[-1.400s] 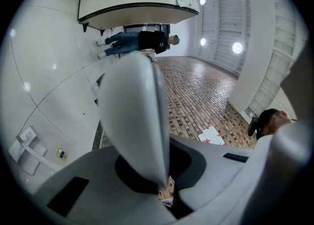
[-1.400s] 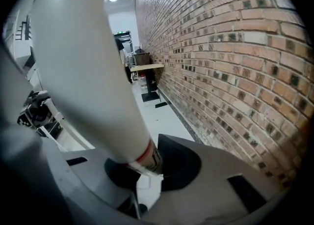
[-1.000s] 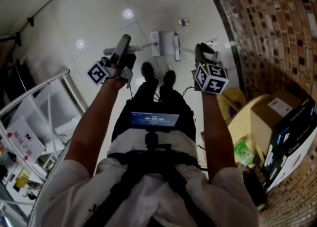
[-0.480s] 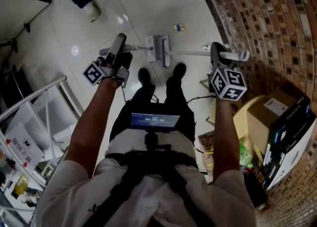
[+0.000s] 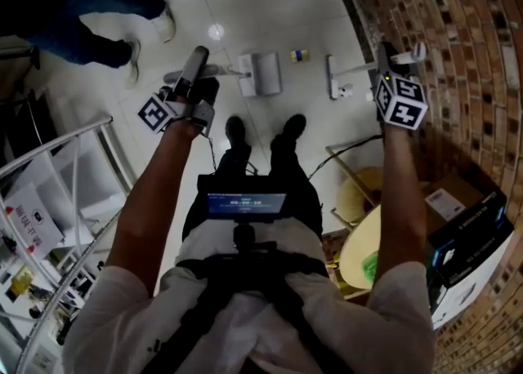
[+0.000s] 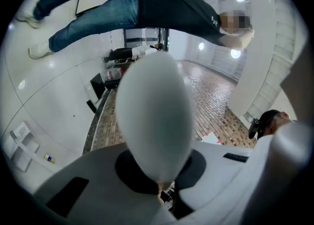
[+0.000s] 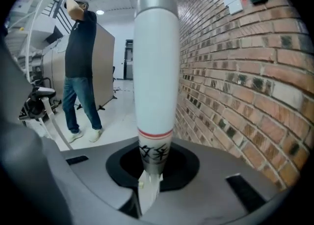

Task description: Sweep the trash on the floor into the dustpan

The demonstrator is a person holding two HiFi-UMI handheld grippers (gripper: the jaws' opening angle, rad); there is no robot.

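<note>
My left gripper (image 5: 194,88) is shut on the grey-white handle (image 6: 154,121) of the white dustpan (image 5: 261,74), which sits on the tiled floor ahead of the person's feet. My right gripper (image 5: 386,62) is near the brick wall, shut on the white broom handle (image 7: 153,71) with a red band. Its jaws have just been closing tighter on that handle. The narrow broom head (image 5: 332,77) stands on the floor to the right of the dustpan. A small yellow and blue piece of trash (image 5: 300,55) lies between and just beyond them.
A curved brick wall (image 5: 458,37) runs along the right. Another person in jeans (image 5: 82,13) stands at the upper left, and also shows in the right gripper view (image 7: 81,62). A metal railing (image 5: 82,168) is on the left. Boxes (image 5: 470,233) and a round table (image 5: 359,250) sit at the lower right.
My right gripper has swung right toward the brick wall, drawing the broom head away from the dustpan. The other person has come into view at the upper left. My left gripper rose slightly.
</note>
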